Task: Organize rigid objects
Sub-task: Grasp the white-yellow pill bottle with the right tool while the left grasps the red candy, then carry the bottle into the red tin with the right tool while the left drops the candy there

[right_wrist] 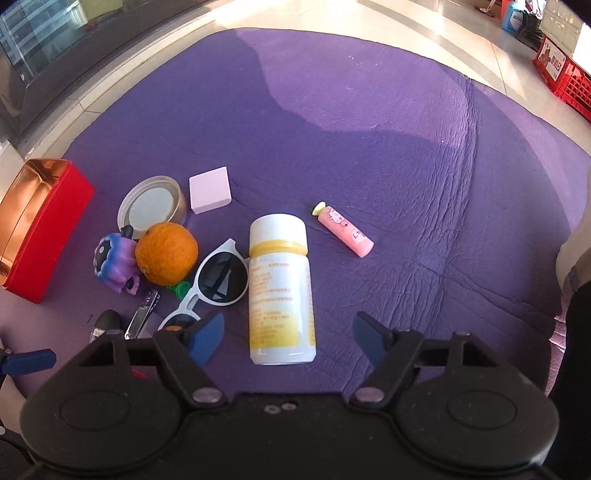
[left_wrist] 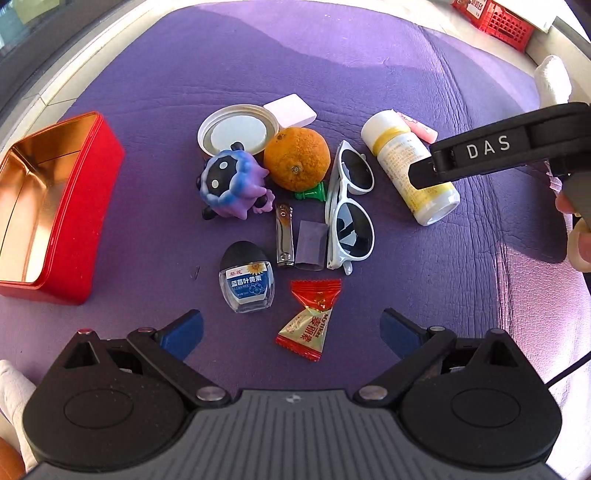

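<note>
A wrinkled purple mat (right_wrist: 388, 155) lies on a pale tiled floor (right_wrist: 332, 18). At two o'clock stands a red crate (right_wrist: 569, 85), with a blue container (right_wrist: 511, 16) beyond it at one o'clock.

Bright daylight floods in from the far side, washing the pale floor (right_wrist: 369, 22) nearly white. A broad soft shadow darkens the middle of the purple mat (right_wrist: 369, 147), its sunlit parts paler lilac. The red tin (left_wrist: 55, 206) glares gold inside. Both views are sharp but bow strongly at the edges.
</note>
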A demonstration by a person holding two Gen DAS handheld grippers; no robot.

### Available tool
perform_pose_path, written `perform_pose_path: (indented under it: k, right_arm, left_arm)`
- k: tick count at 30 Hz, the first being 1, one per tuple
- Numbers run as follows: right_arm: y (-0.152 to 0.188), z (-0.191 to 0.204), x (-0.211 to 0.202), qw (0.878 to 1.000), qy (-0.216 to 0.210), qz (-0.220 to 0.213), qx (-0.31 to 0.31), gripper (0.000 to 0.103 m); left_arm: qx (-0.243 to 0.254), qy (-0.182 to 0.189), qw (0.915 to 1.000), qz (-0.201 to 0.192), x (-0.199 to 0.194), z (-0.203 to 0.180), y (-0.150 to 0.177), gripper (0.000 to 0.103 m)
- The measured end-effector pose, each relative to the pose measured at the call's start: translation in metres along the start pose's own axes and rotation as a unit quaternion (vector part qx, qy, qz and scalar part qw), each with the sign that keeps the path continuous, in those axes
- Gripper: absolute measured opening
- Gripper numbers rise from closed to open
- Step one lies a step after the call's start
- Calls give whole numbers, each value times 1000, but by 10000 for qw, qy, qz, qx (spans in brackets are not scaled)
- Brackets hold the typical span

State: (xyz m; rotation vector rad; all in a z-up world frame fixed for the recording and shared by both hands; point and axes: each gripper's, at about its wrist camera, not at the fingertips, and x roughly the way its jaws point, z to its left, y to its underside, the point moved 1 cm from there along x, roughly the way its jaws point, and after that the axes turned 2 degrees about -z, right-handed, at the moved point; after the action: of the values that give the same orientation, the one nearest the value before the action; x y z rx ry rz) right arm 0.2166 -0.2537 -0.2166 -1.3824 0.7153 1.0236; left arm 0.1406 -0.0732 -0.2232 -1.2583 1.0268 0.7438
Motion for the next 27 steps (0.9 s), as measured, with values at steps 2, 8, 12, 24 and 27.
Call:
perform_pose_path:
  k: [2, 8, 12, 24, 27]
  right_arm:
    - [0, 0, 6, 10000, -12, -3, -8, 74]
    - [1, 2, 21, 9999, 8, 71, -88, 62]
    - [1, 3, 28, 9998, 35, 114, -161, 54]
    - [6, 0, 26, 9999, -117, 105, 36, 44]
    - [6, 1, 18, 9997, -179, 65, 175, 44]
  left_arm:
    - [158, 53, 9999, 18, 4, -3, 0, 88]
    - [491, 39, 9988, 59, 11, -15, 6, 59]
    - [750, 13, 9972, 34, 15, -22, 7, 42]
    - [1143, 19, 9934, -25, 21, -30, 7, 21]
    - [1079, -10, 9941, -75, 16, -27, 4, 20]
